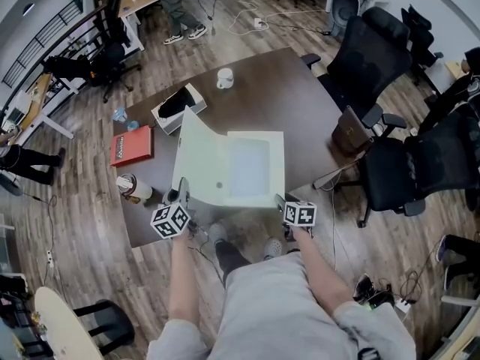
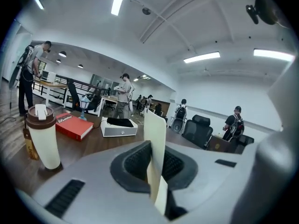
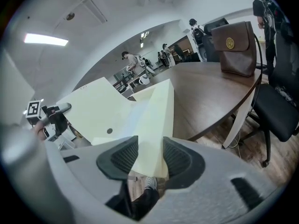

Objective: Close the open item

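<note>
A pale cream box (image 1: 255,169) lies open at the near edge of the dark table (image 1: 300,111). Its lid (image 1: 201,154) is hinged on the left side and stands raised, leaning over the base. My left gripper (image 1: 182,194) is shut on the lid's near edge; in the left gripper view the thin lid panel (image 2: 155,134) is pinched between the pads of that gripper (image 2: 154,164). My right gripper (image 1: 281,201) holds the box's near right corner. In the right gripper view the thick box wall (image 3: 158,115) fills the gap between the pads of that gripper (image 3: 149,158).
A lidded white cup (image 1: 132,187) stands left of the box, with a red book (image 1: 132,146) behind it. A white case (image 1: 178,108) and a white mug (image 1: 225,78) sit farther back. A brown bag (image 1: 351,132) rests on a chair by the table's right edge, among black office chairs (image 1: 375,43).
</note>
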